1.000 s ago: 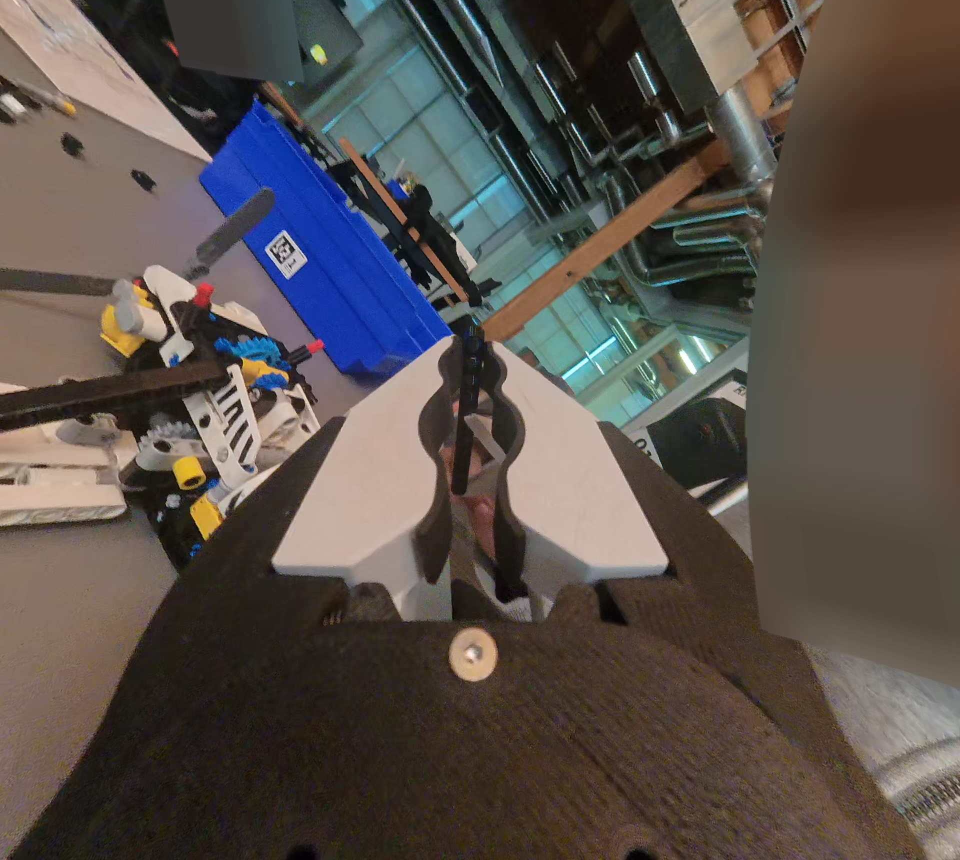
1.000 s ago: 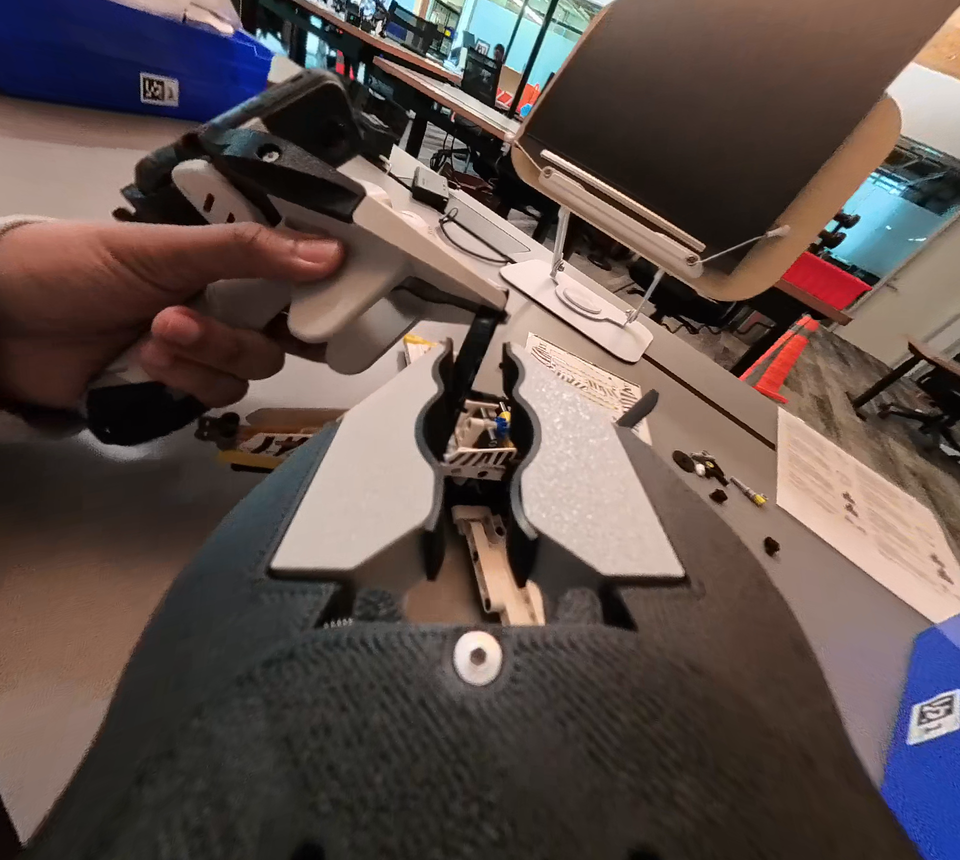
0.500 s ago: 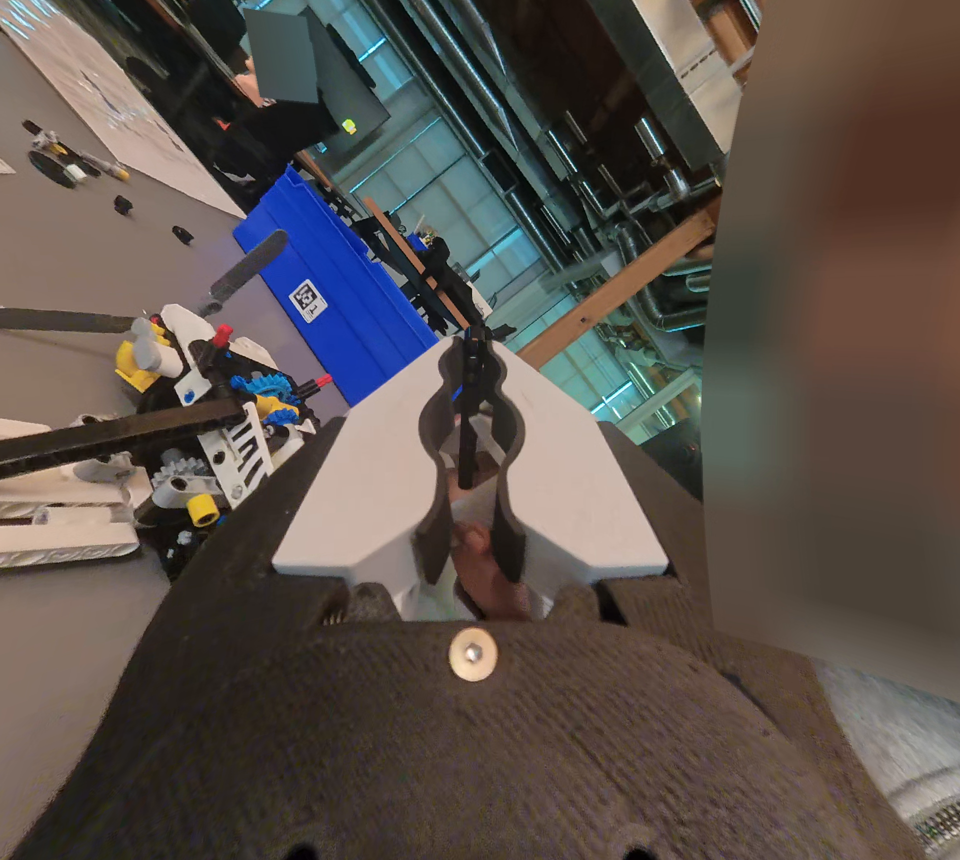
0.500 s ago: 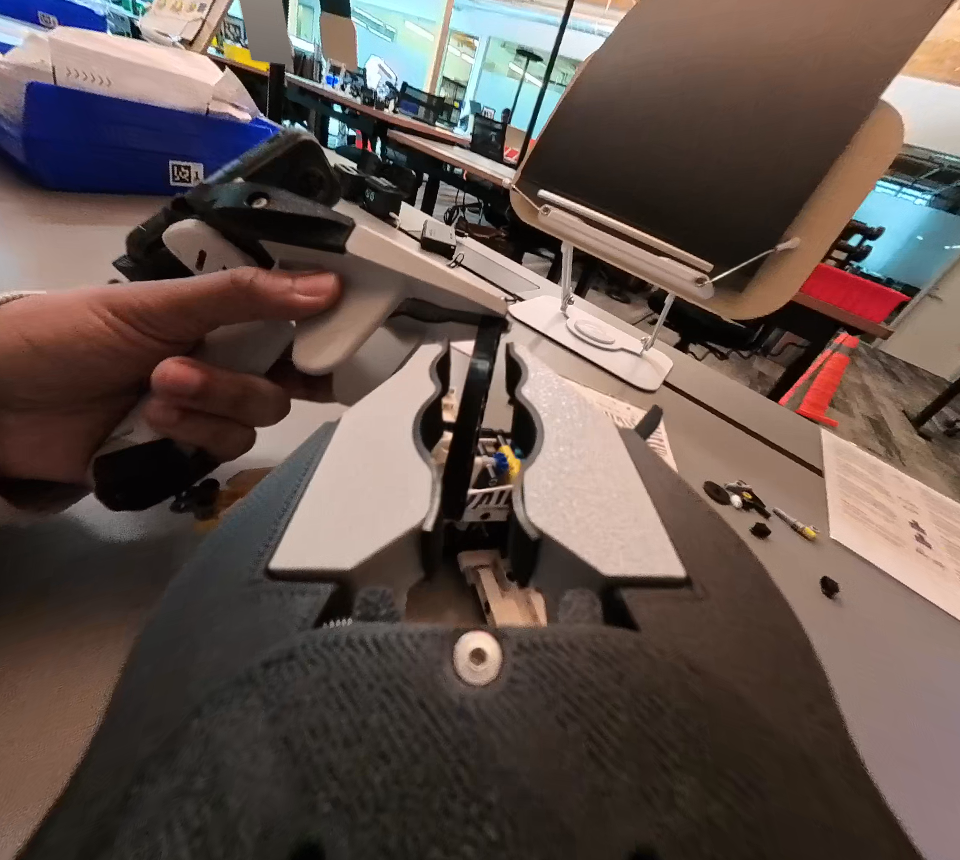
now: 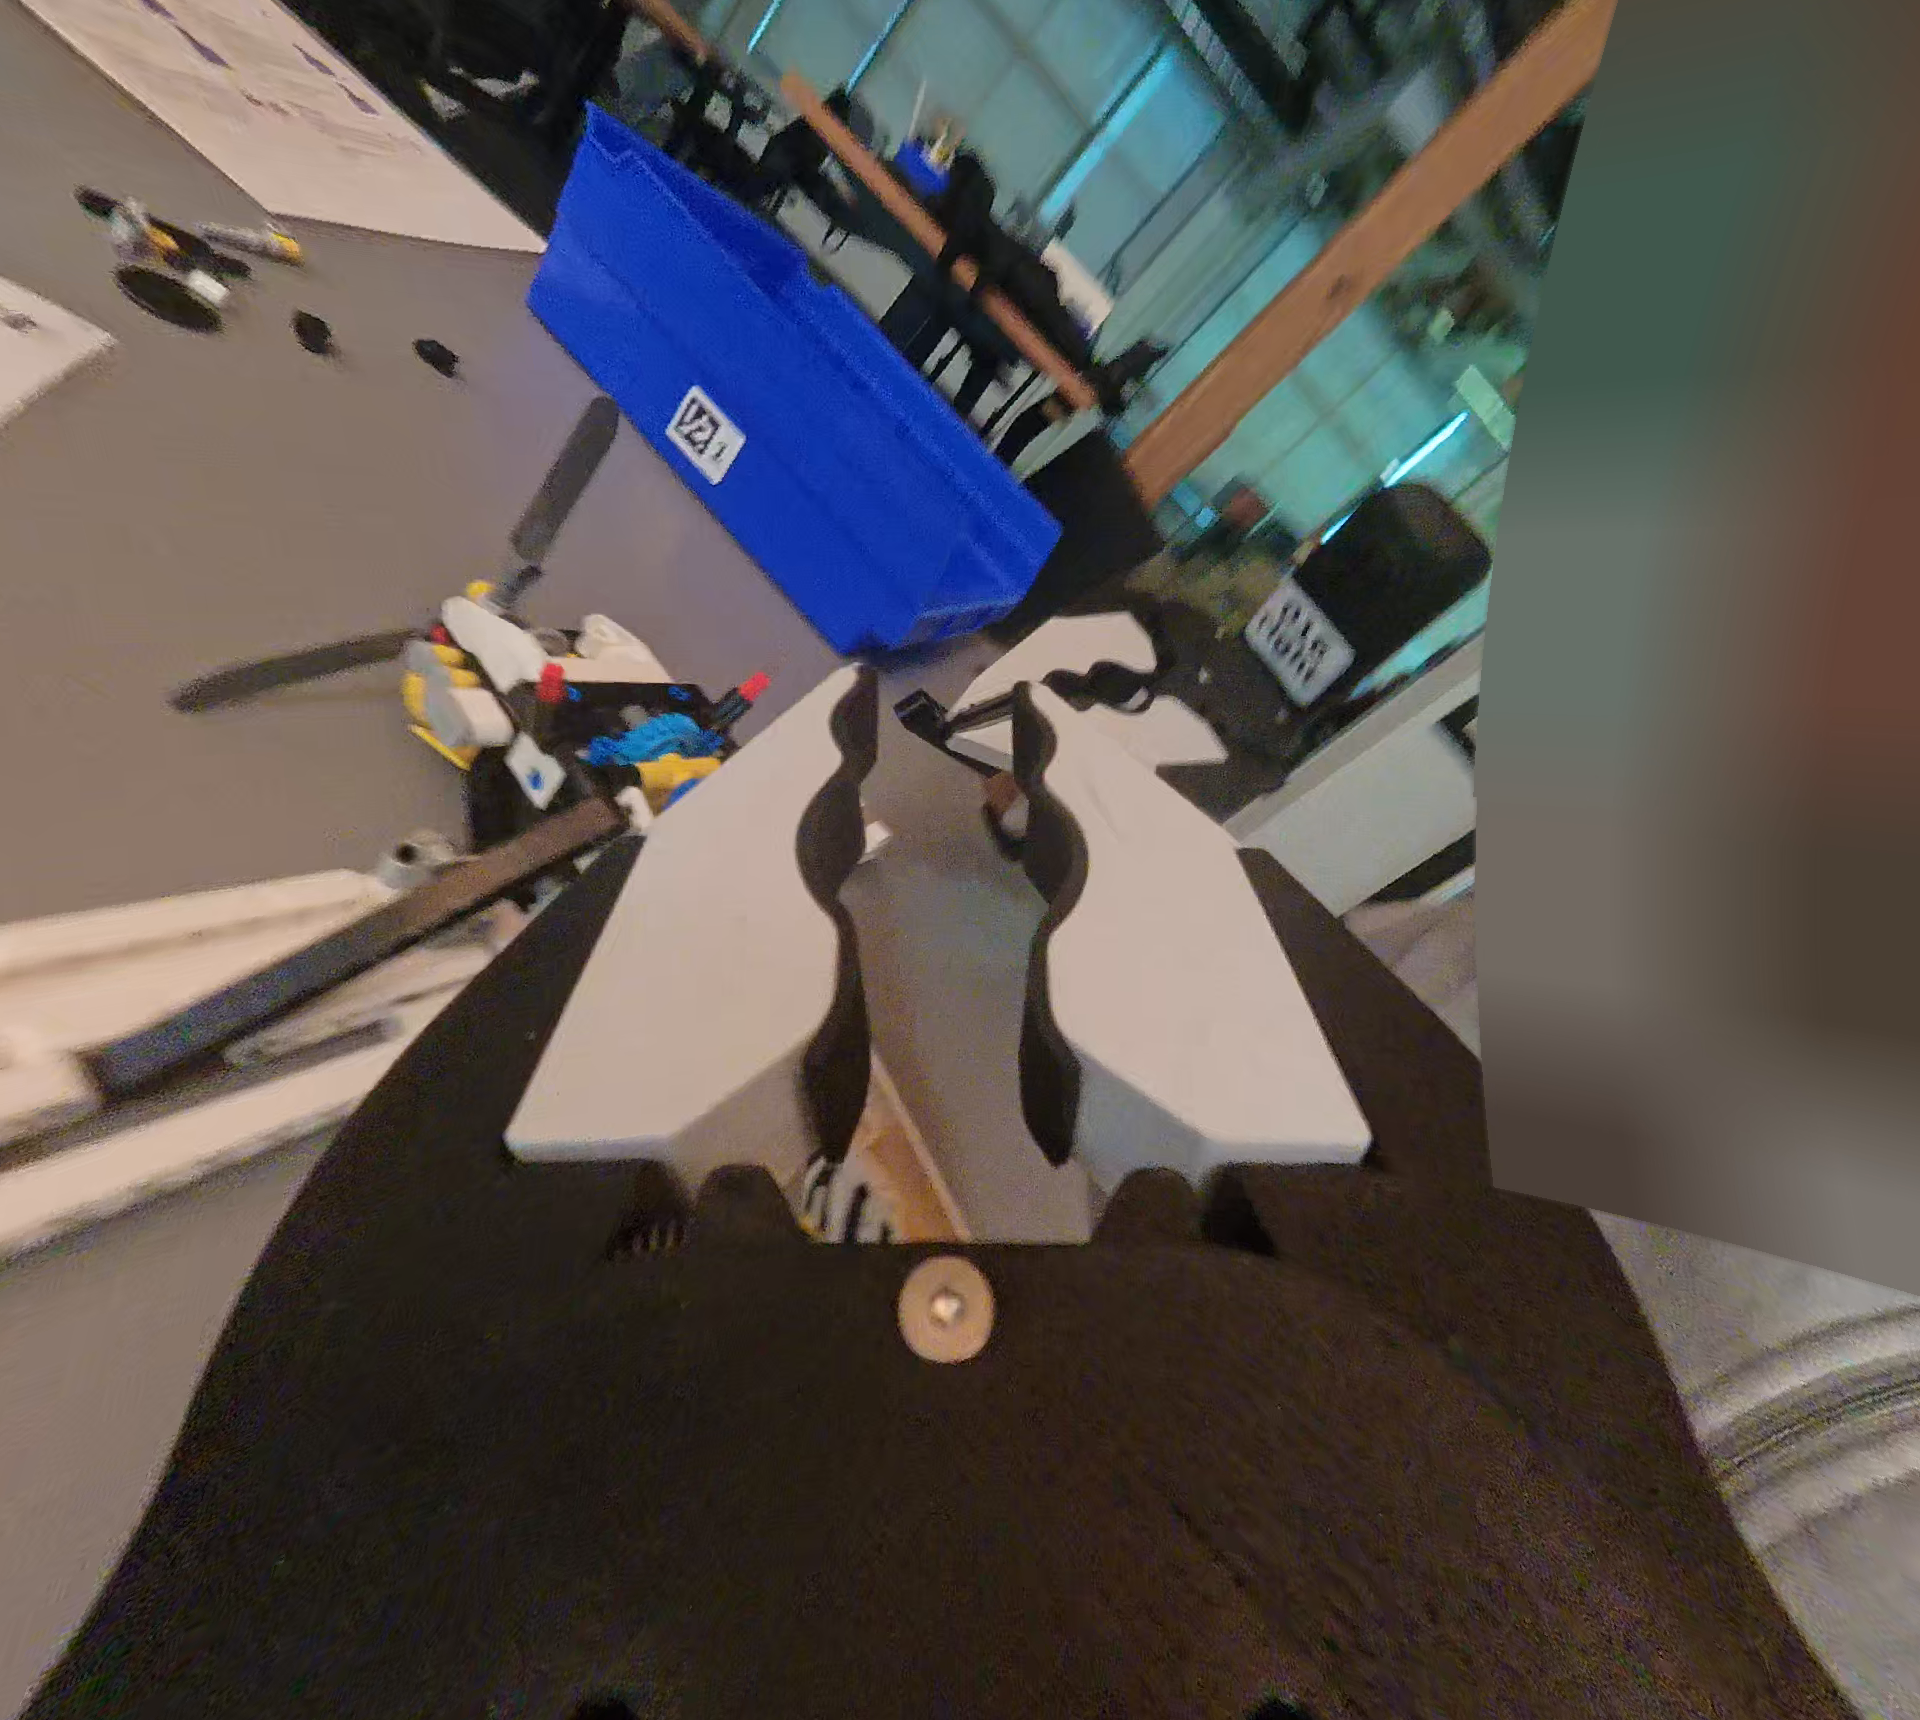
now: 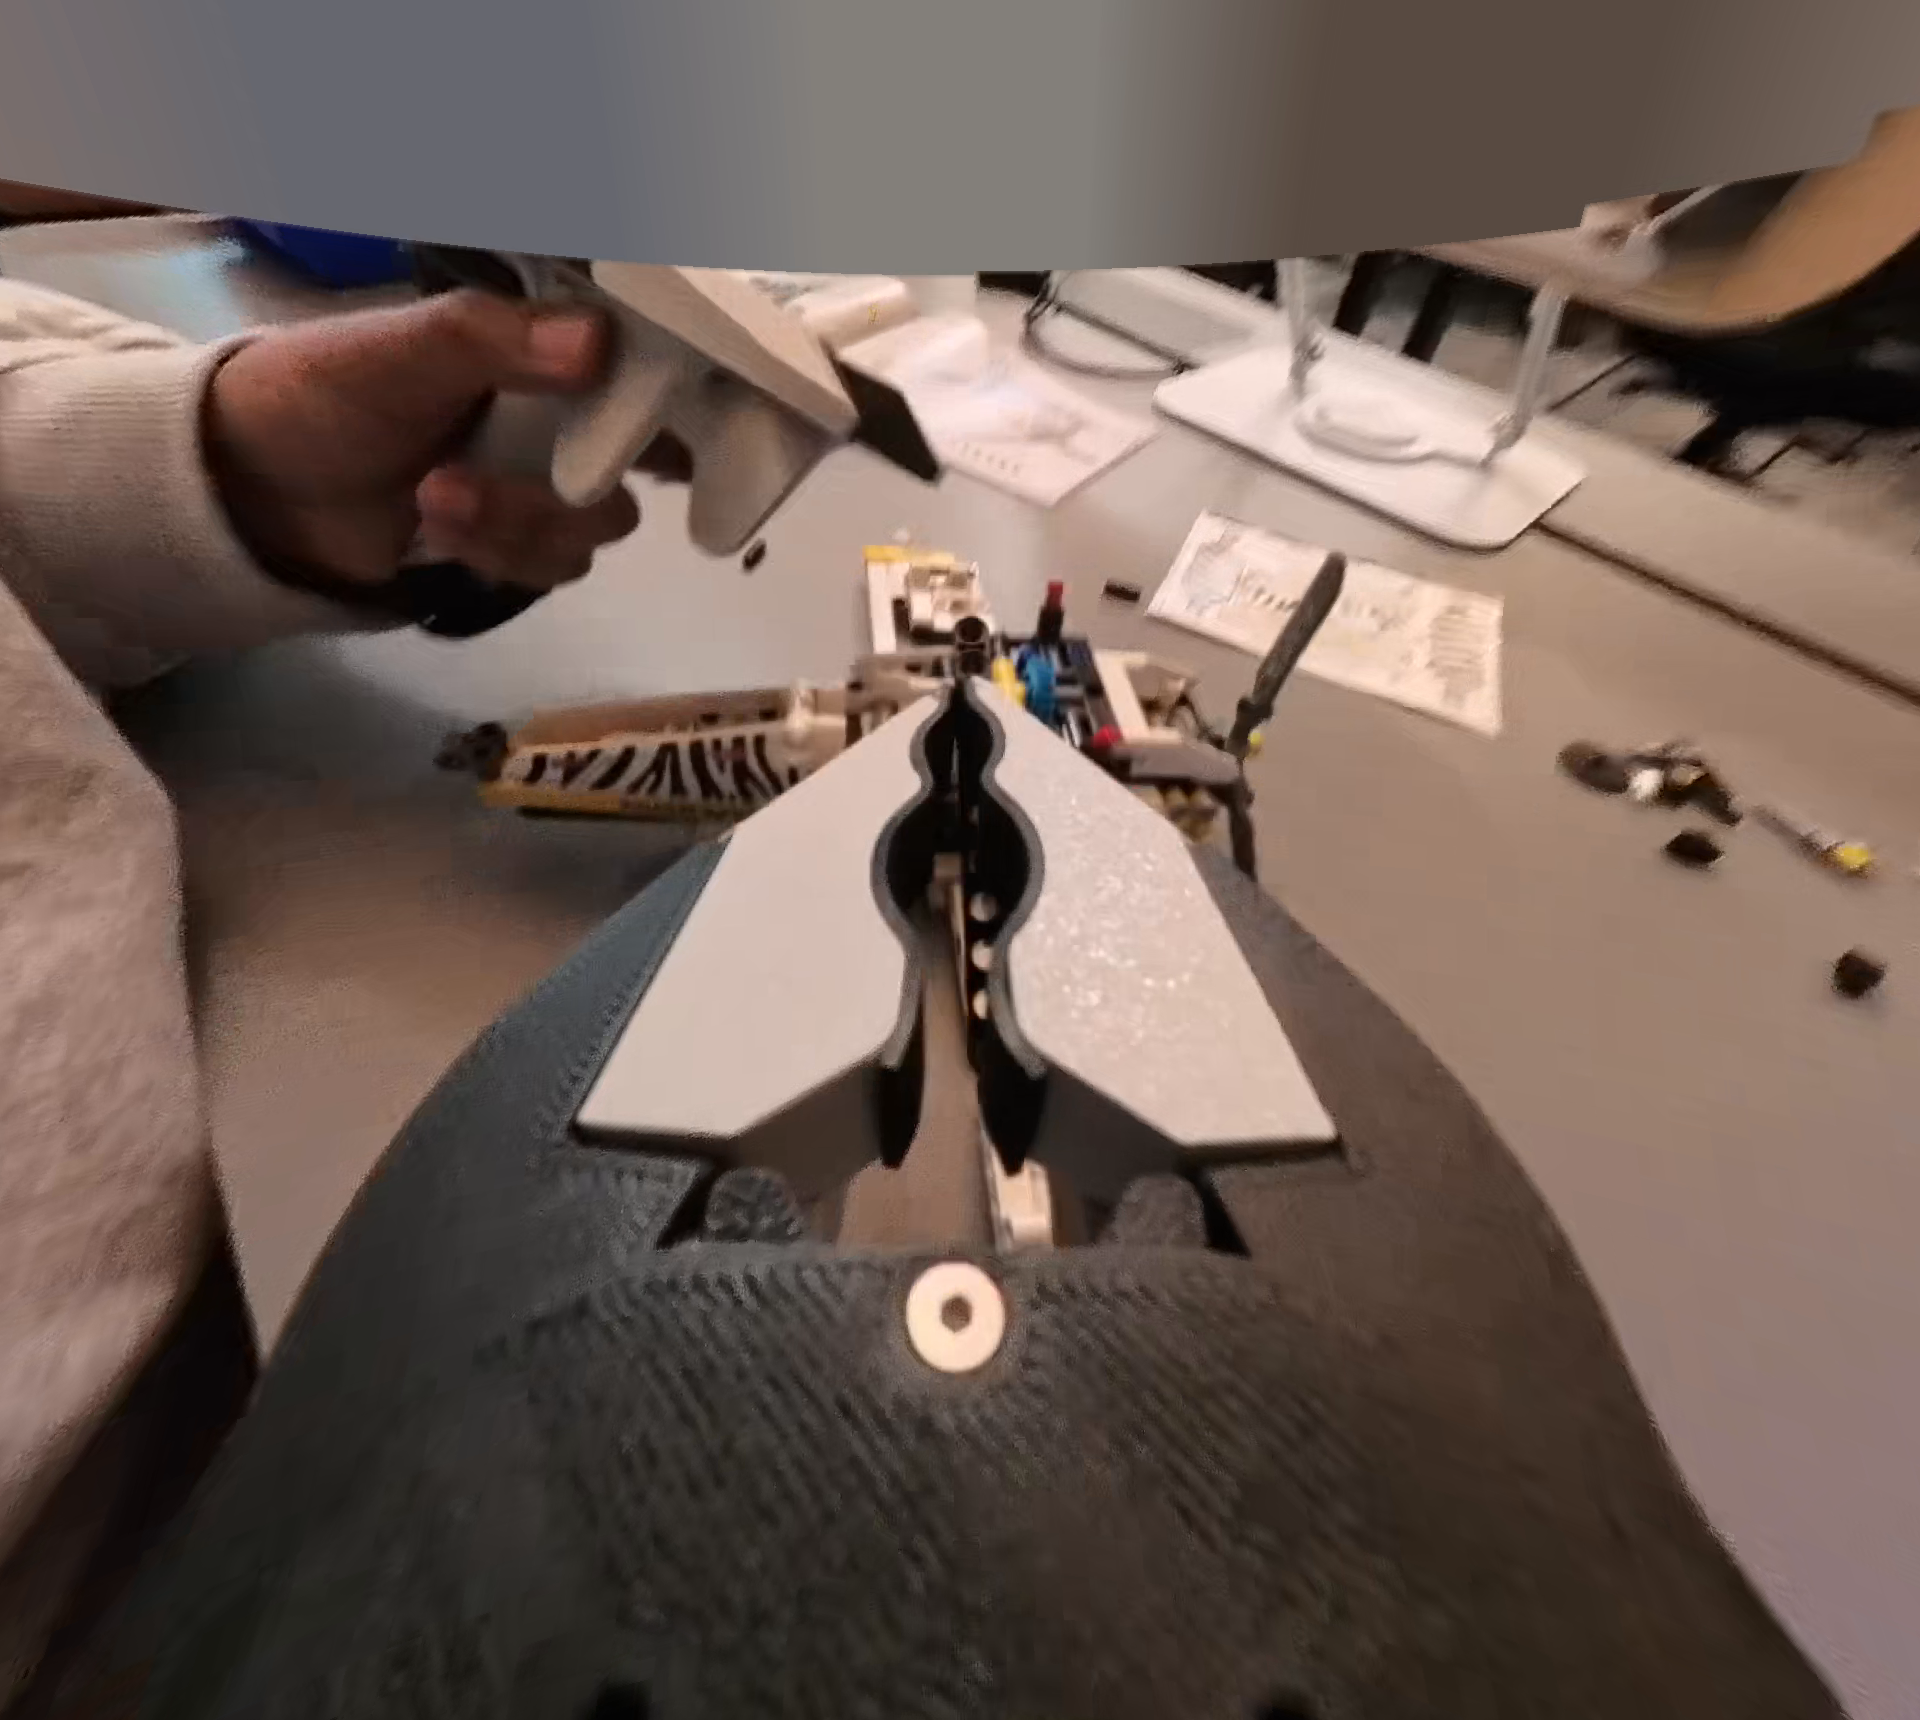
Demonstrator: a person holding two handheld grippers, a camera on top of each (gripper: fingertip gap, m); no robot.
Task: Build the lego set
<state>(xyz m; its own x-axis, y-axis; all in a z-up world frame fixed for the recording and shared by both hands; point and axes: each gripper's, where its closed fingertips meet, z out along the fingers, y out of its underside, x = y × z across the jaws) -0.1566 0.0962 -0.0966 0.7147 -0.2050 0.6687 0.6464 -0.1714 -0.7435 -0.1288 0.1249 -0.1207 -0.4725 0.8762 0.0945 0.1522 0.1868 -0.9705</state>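
My right gripper (image 6: 961, 699) is shut on a thin black beam with holes (image 6: 977, 927) and holds it above the table, pointing at the lego helicopter model (image 6: 1049, 662). The model has a striped tail (image 6: 665, 766) and a black rotor blade (image 6: 1288, 642), and it lies on the grey table. My left gripper (image 5: 940, 694) is open and empty. In the right wrist view it (image 6: 894, 423) is held in a hand, up and to the left of the model. The model also shows in the left wrist view (image 5: 582, 714), to the left of the left gripper.
A blue bin (image 5: 790, 444) stands behind the model. Instruction sheets (image 6: 1351, 631) and a white stand base (image 6: 1371, 444) lie at the back right. Several small loose parts (image 6: 1662, 777) are scattered on the right. A person's sleeve (image 6: 83, 839) fills the left edge. My right fingertips sit around 6 cm from my left ones. From either gripper's tips it is about 10 cm to the striped tail (image 6: 665, 766). The black rotor blade (image 6: 1288, 642) is about equally far from each gripper, around 11 cm. The left camera catches it too, in the left wrist view (image 5: 563, 490).
The left gripper has opened and let go of the black beam. The right gripper has shut on the beam. Both views have tilted down toward the table and the model.
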